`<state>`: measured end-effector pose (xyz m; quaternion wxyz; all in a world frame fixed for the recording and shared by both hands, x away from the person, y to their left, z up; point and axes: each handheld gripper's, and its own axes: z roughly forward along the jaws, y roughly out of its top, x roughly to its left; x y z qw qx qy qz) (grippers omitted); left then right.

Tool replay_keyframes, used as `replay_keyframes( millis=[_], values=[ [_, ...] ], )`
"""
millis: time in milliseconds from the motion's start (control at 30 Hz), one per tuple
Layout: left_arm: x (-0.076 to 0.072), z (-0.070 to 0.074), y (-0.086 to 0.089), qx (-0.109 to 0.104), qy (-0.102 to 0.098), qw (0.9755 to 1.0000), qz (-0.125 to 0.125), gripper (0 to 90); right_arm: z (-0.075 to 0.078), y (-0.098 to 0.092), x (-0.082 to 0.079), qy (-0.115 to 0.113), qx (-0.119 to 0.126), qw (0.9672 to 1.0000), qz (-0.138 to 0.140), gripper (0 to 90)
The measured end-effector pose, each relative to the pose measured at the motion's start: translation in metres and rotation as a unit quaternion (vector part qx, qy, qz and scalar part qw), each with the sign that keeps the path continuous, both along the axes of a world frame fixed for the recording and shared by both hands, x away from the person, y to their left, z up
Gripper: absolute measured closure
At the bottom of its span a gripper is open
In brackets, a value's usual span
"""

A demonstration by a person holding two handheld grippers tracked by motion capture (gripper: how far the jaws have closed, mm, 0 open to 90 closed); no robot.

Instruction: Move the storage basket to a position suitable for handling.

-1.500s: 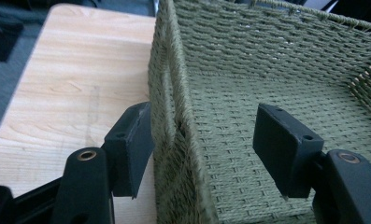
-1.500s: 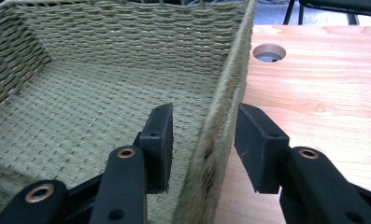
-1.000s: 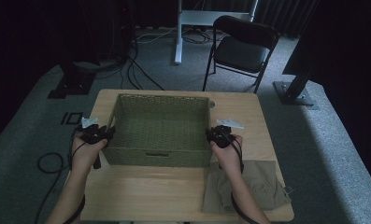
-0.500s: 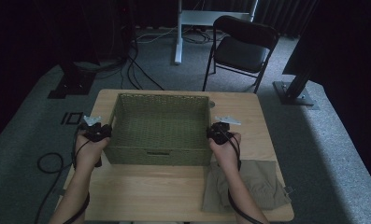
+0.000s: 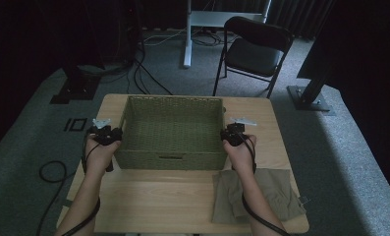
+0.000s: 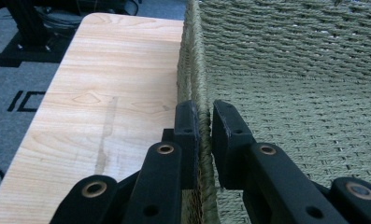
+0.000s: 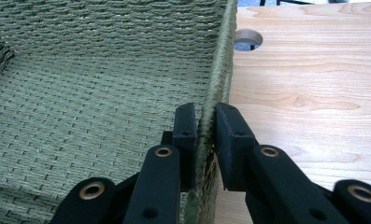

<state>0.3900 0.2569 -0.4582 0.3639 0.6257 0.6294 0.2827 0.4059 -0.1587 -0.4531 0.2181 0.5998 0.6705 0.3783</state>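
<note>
Item 1, my left gripper (image 6: 204, 140): clamped on the left rim of the basket (image 6: 290, 70), one jaw outside, one inside; its jaws have just been closing onto that rim. In the high view it (image 5: 115, 135) sits at 9 o'clock of the basket (image 5: 170, 129).

Item 2, my right gripper (image 7: 205, 140): clamped on the right rim of the basket (image 7: 103, 79), rim pinched between the jaws; these too have just been closing. In the high view it (image 5: 225, 135) sits at 3 o'clock.

Item 3, basket: green, woven, rectangular, empty, standing on the table (image 5: 158, 196) toward its far half. The gripper views give the weave and the pinch on each rim; the high view gives the whole outline and a handle slot in the near wall.

Item 4, cloth (image 5: 268, 194): khaki, folded, at 5 o'clock of the basket, near the table's right front edge, partly under my right forearm.

Item 5, hole (image 7: 247, 39): round, in the tabletop beside the basket's far right corner, seen in the right gripper view.

Item 6, chair (image 5: 254, 49): black, folding, at 1 o'clock beyond the table.

Item 7, room: bare wood at 6 o'clock in front of the basket; narrow strips at 9 and 3; far edge close behind the basket.
</note>
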Motion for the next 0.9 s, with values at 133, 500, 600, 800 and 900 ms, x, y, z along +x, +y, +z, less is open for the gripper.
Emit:
replay_keyframes(
  millis=[133,500,600,800,900],
  values=[
    [0.003,0.000,-0.007,-0.005,0.000,1.0000,-0.005,81.3,0.000,-0.007,0.001,-0.001,-0.001,1.0000,-0.005,79.2],
    [0.010,0.001,-0.037,-0.010,0.004,0.9996,-0.028,81.6,0.000,-0.037,0.002,0.003,-0.002,0.9996,-0.029,80.0],
    [0.012,0.001,-0.046,-0.010,0.006,0.9994,-0.032,81.6,0.000,-0.045,0.002,0.002,-0.004,0.9994,-0.035,80.2],
    [0.015,0.002,-0.060,-0.012,0.011,0.9989,-0.045,81.6,0.001,-0.061,0.001,0.004,-0.005,0.9990,-0.044,80.4],
    [0.017,0.002,-0.068,-0.013,0.011,0.9986,-0.050,81.5,0.000,-0.070,0.001,0.004,-0.003,0.9988,-0.048,80.5]
  ],
)
